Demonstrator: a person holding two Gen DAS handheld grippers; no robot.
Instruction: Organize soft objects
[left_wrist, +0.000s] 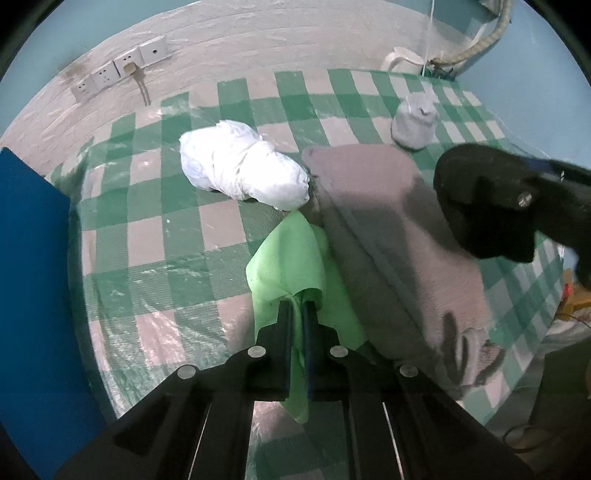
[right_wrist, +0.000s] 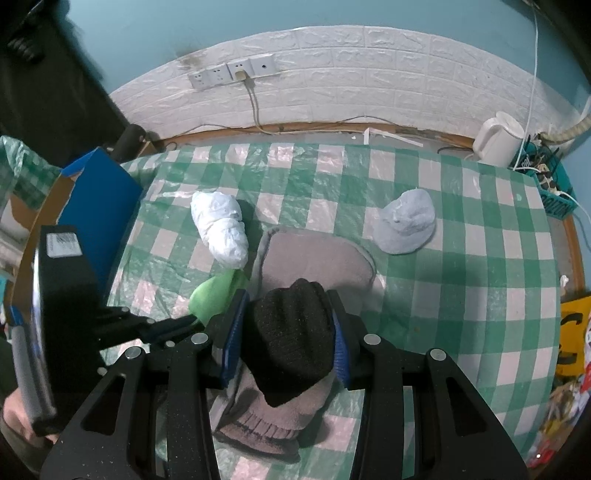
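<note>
My left gripper (left_wrist: 298, 302) is shut on a light green cloth (left_wrist: 286, 258), held just above the checked table; the cloth also shows in the right wrist view (right_wrist: 212, 295). My right gripper (right_wrist: 287, 299) is shut on a black knit hat (right_wrist: 291, 332), held over a folded grey knit garment (right_wrist: 317, 258). That hat (left_wrist: 480, 206) and the grey garment (left_wrist: 388, 229) also show in the left wrist view. A rolled white cloth bundle (left_wrist: 243, 168) (right_wrist: 219, 229) and a pale grey cap (left_wrist: 415, 120) (right_wrist: 406, 227) lie on the table.
A green and white checked cloth under clear plastic covers the table (right_wrist: 461, 295). A blue box (left_wrist: 33, 277) (right_wrist: 99, 206) stands at the left edge. A white kettle (right_wrist: 498, 138) and a teal basket of cables (right_wrist: 550, 188) sit at the back right. Wall sockets (right_wrist: 232, 72) are behind.
</note>
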